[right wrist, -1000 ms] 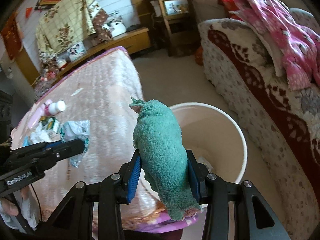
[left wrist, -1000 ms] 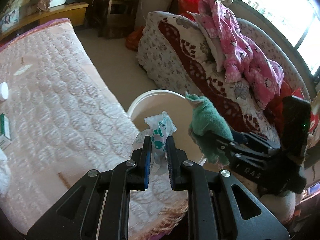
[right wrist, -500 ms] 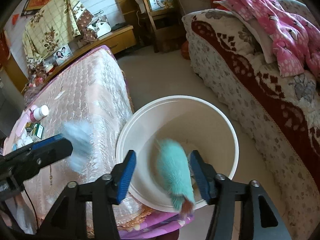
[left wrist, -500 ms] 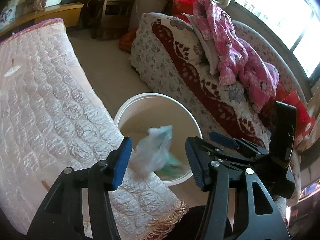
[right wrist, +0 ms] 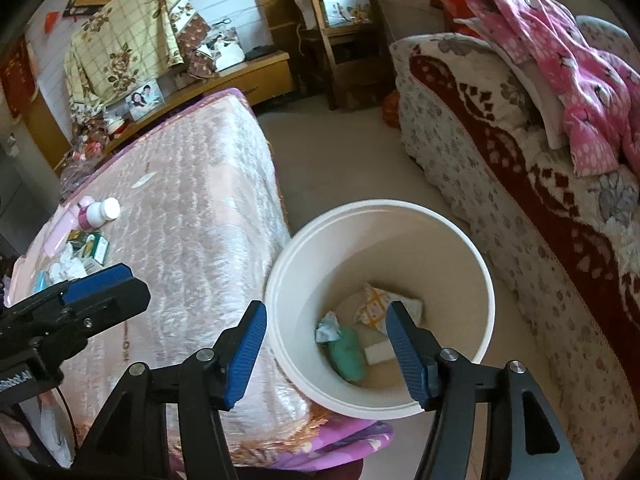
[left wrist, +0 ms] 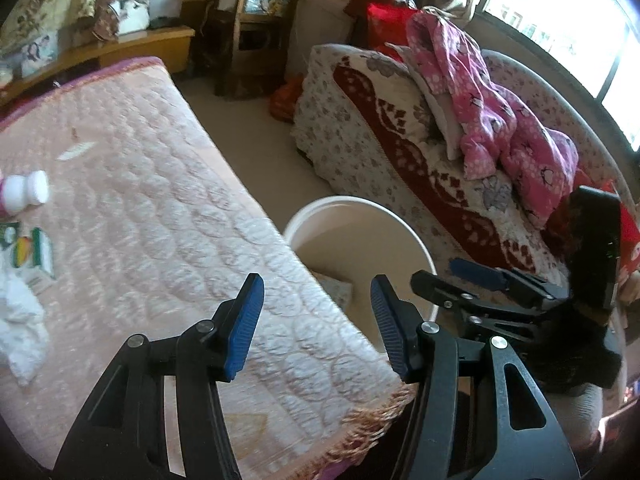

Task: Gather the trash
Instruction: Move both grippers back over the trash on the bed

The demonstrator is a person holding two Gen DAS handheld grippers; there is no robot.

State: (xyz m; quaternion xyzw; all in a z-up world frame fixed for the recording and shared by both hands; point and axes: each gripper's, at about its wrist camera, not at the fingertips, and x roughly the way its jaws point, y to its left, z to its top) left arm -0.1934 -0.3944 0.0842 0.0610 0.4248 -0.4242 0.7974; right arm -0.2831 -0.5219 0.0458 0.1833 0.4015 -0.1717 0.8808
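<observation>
The left gripper [left wrist: 316, 312] is being held over the corner of the bed [left wrist: 160, 216], its jaws standing apart with nothing between them; the quilted cover and part of the bin [left wrist: 404, 224] are being seen through the gap. The right gripper [right wrist: 326, 344] is being held above the bin [right wrist: 280, 280], its jaws being opened at this moment, and nothing is being gripped by them. The bin is being kept on the floor, touching or just beside the bed's corner, between the bed and the sofa [right wrist: 500, 184]. Inside the bin, a green cloth [right wrist: 348, 354] is lying on the bottom with a crumpled wrapper [right wrist: 328, 326] touching its upper end; a yellow-patterned packet [right wrist: 376, 308] and a white block [right wrist: 378, 354] are lying just beside them. More trash is being left on the bed's far side: a white-capped bottle [right wrist: 100, 212] on its side, a green and white box [right wrist: 94, 246] near it, and crumpled tissue [right wrist: 68, 268] just beside the box. In the left wrist view the same bottle [left wrist: 26, 194], box [left wrist: 34, 254] and tissue [left wrist: 20, 328] are being shown at the left edge, well apart from the left gripper. A pink garment [left wrist: 492, 120] is being draped over the sofa back.
</observation>
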